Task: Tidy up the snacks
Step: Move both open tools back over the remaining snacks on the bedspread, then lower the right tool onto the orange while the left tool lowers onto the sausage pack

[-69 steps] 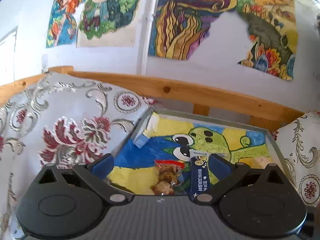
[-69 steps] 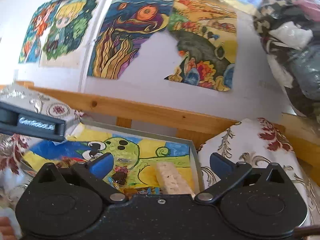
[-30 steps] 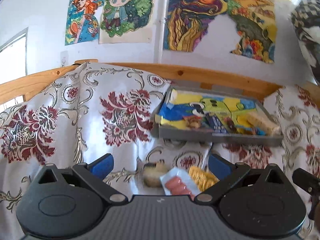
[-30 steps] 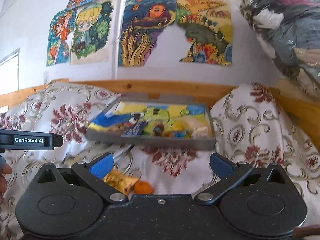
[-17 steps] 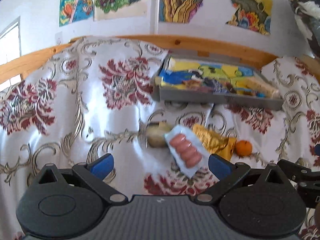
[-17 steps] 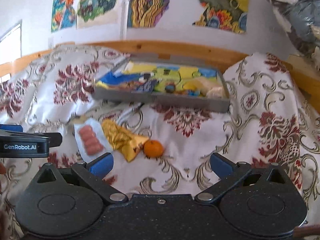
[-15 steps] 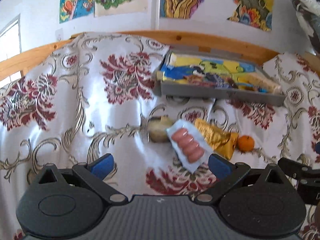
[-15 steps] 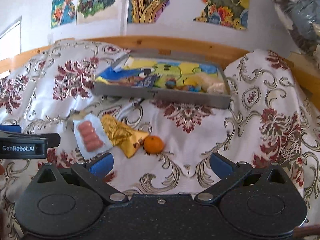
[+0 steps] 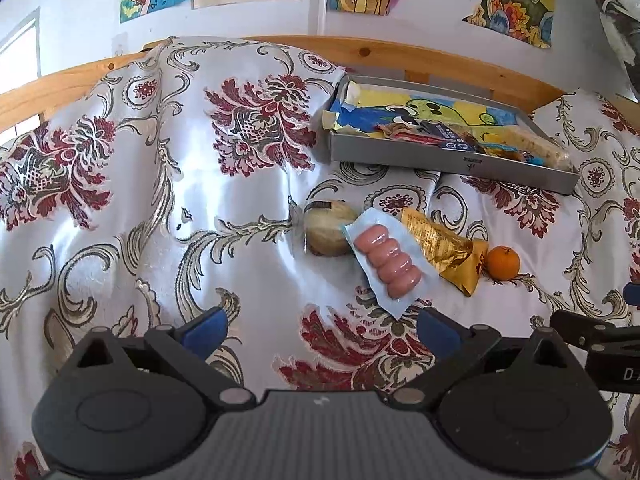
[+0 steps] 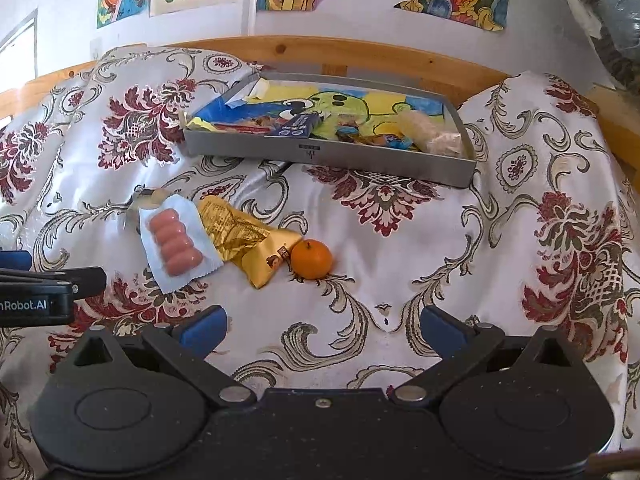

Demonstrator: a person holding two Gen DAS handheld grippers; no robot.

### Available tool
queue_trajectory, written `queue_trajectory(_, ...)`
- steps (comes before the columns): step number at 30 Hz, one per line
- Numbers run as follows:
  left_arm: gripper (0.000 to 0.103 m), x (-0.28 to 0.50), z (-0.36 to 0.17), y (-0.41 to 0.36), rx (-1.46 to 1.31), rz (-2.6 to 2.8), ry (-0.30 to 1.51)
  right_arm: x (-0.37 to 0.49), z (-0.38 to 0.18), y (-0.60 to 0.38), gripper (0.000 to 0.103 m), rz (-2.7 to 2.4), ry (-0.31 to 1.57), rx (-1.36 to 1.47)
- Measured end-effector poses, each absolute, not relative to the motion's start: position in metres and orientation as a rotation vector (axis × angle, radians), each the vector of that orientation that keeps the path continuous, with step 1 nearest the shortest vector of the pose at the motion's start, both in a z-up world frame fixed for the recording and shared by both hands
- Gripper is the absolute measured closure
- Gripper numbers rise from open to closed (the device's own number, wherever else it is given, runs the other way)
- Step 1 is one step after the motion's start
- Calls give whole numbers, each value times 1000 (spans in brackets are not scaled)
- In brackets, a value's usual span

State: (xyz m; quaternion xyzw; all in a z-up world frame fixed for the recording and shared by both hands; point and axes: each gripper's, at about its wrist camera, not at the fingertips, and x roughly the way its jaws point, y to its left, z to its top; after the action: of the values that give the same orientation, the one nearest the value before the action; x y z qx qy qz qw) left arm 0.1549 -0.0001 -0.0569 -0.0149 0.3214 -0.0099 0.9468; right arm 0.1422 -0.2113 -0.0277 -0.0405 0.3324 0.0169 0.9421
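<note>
Both the left claw [image 9: 320,326] and the right claw [image 10: 320,326] hang spread and empty, now farther back from the snacks. At twelve o'clock, a clear sausage pack [image 9: 387,259] overlaps a gold packet [image 9: 444,248] beside a tangerine [image 9: 503,263]; beyond, the grey tray [image 9: 448,162] holds more.

"nRobot.AI" on the left tongs [image 10: 24,280]; other print illegible.

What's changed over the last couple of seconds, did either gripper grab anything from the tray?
No grab. Both grippers pulled back from over the grey tray toward the loose snacks on the floral cloth: the sausage pack, gold packet, orange and round bun. The left gripper and right gripper stayed open and empty; the tray's snacks look unmoved.
</note>
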Motion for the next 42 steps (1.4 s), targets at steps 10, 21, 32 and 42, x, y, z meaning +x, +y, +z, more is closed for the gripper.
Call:
queue_trajectory(10,1,164,-64,3,-60,-9,649,154,-32,-207,1,38,688,-106)
queue_trajectory(21,1,190,-73,5,-225,32,643,171,-30,-205,1,16,632,-206)
queue_trajectory(32,1,222,-79,0,-282,-34,652,200,-50,-186,1,117,501,-617)
queue_trajectory(42,1,242,-98,-25,-303,-74,678,227,-71,-187,1,104,532,-658)
